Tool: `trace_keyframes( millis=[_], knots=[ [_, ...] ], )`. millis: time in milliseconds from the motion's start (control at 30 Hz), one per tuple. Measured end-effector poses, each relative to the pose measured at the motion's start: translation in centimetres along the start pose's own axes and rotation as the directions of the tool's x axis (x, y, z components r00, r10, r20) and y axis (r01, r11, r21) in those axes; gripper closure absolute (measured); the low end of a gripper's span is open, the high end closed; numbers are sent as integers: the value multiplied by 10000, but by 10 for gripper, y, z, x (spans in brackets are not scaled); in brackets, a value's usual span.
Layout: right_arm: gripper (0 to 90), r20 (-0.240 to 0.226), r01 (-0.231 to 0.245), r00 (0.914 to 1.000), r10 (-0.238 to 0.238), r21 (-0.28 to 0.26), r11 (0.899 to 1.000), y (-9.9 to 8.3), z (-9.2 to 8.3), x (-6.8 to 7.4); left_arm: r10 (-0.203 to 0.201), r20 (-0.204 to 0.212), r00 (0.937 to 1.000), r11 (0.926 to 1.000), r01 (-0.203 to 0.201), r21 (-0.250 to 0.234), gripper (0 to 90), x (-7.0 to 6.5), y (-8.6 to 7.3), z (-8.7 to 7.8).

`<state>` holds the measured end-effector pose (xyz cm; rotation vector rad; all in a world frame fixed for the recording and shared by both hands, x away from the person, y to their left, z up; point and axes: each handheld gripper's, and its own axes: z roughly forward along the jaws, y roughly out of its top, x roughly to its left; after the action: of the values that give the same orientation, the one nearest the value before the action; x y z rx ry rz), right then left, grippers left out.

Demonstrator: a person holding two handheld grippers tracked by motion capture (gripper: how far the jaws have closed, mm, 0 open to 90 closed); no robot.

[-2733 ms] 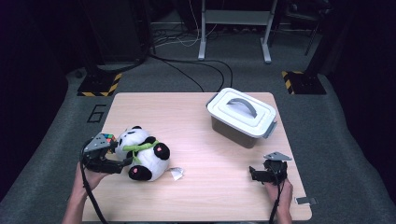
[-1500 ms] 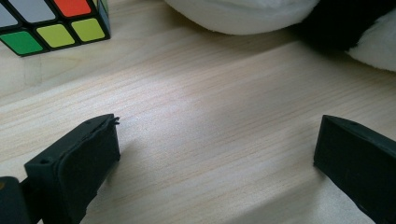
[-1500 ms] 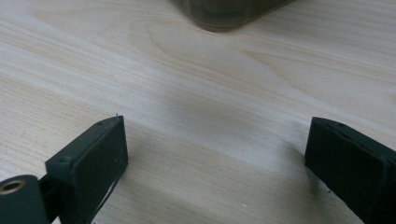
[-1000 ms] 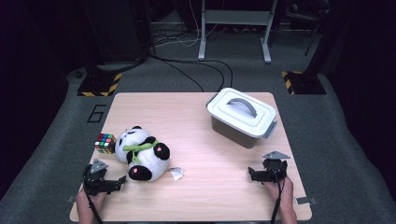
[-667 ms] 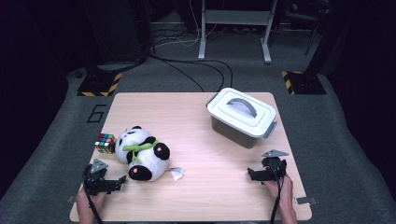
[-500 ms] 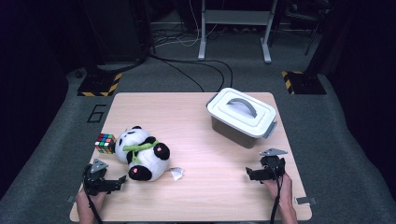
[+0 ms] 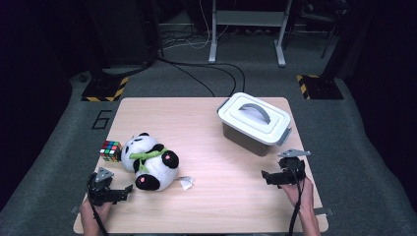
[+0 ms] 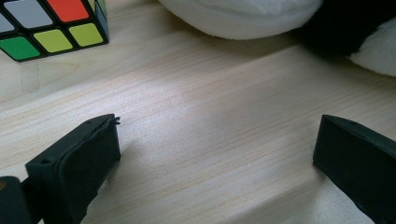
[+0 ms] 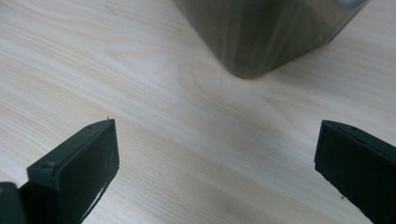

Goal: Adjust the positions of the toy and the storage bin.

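A plush panda [image 7: 148,161] lies on its side at the left of the wooden table [image 7: 206,147], with a colourful puzzle cube [image 7: 110,150] just left of it. My left gripper [image 7: 122,190] rests near the front left corner, open and empty, its jaws pointing at the panda. In the left gripper view the cube [image 8: 51,25] and the panda's white fur [image 8: 243,16] sit ahead of the wide-apart jaws. My right gripper [image 7: 268,177] rests at the front right, open and empty, below a grey lidded box [image 7: 254,123]. The box's dark wall [image 9: 266,32] stands ahead of its jaws.
A small white tag or scrap [image 7: 185,183] lies beside the panda's foot. Bare wood stretches across the table's middle and far left. Beyond the table are a dark floor, cables [image 7: 206,73] and a metal stand [image 7: 248,19].
The left gripper let go of the cube beside the panda, then drew back to the front left corner. In the last second the right gripper edged slightly left; the rest is still.
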<state>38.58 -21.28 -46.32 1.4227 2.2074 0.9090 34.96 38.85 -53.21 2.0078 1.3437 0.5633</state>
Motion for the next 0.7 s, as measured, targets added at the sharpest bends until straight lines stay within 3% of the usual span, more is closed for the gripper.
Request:
trace_keyframes(
  millis=[300, 700],
  knots=[
    [0, -165, 469, 9987, -480, -621, 9970, 29, -30, 0, -10, -18, 10000, 10000, 10, -6, 3, 0, 0, 0],
    [11, 60, 948, 9955, -947, -900, 9914, 78, -28, -4, -73, -49, 10000, 10000, 73, -18, 6, 0, 0, 0]
  ],
)
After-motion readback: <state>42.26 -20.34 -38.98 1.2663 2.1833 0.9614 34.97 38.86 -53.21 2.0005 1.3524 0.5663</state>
